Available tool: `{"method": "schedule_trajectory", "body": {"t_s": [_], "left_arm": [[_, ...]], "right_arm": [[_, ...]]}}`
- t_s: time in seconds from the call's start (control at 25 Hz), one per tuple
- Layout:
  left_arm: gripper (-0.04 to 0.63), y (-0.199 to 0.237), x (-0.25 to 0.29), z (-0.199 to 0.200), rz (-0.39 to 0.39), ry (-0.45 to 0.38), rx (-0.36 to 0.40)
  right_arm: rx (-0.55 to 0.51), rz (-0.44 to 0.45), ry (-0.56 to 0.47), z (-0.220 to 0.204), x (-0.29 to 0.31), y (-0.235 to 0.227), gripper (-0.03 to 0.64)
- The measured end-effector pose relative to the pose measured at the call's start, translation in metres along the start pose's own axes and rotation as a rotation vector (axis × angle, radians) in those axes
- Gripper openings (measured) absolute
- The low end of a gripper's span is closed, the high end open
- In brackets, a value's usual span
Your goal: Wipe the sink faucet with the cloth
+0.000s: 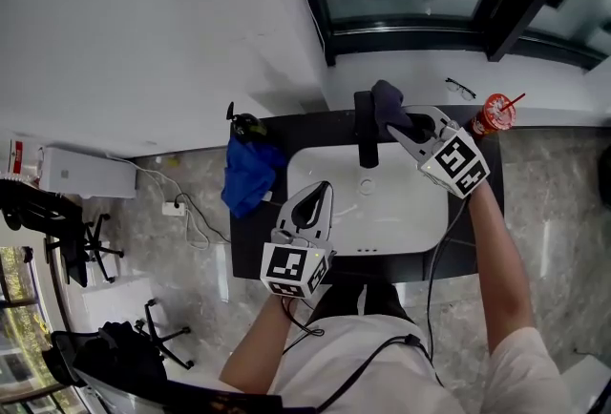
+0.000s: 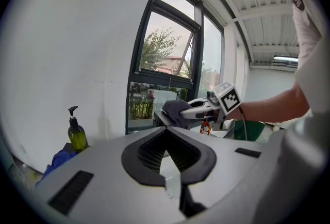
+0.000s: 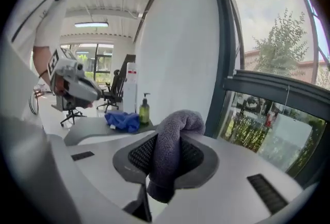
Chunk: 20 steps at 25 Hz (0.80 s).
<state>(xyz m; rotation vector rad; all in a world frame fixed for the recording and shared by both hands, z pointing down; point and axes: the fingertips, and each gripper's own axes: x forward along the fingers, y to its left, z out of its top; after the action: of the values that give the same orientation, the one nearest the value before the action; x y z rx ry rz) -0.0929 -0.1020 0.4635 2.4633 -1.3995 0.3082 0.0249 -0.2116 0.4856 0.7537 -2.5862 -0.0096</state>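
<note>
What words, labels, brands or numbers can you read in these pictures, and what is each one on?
No text is readable anywhere.
Print on the red cup: too small to read.
Print on the red-and-white label at the left edge: too small to read.
Cubes on the left gripper and right gripper: square marker patterns only, no letters.

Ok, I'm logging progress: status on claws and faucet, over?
Right claw shut on grey cloth, beside the black faucet. Left claw shut, empty, over the sink. Nothing in the way.
</note>
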Motion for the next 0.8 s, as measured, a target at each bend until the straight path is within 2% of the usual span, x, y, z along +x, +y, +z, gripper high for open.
{"method": "schedule_trajectory", "body": {"t_s": [0.16,0.24,0.4,0.56,0.68,0.8], "left_arm": [[-0.002,0.001,-0.002,0.003,0.003,-0.008,0.003],[-0.002,0.003,-0.004,0.002,0.008,-0.008,0.003],[-0.002,0.001,-0.006,0.000,0.008,-0.005,0.000],[-0.002,-0.002,-0.007,-0.002,0.004,0.001,0.003],[-0.002,0.000,-0.010,-0.005,0.009,0.006,0.003],[-0.002,0.003,-0.013,-0.006,0.020,0.010,0.004]], "right_arm": [[0.159,0.017,-0.192,0.034,-0.038,0.001,0.078],[0.243,0.007,-0.218,0.028,-0.046,0.001,0.078],[0.316,-0.045,-0.071,-0.035,-0.034,0.011,0.078],[0.364,0.009,0.045,-0.089,-0.011,0.035,0.078],[0.322,0.069,0.126,-0.110,0.005,0.051,0.078],[0.266,0.056,0.157,-0.111,0.010,0.049,0.078]]}}
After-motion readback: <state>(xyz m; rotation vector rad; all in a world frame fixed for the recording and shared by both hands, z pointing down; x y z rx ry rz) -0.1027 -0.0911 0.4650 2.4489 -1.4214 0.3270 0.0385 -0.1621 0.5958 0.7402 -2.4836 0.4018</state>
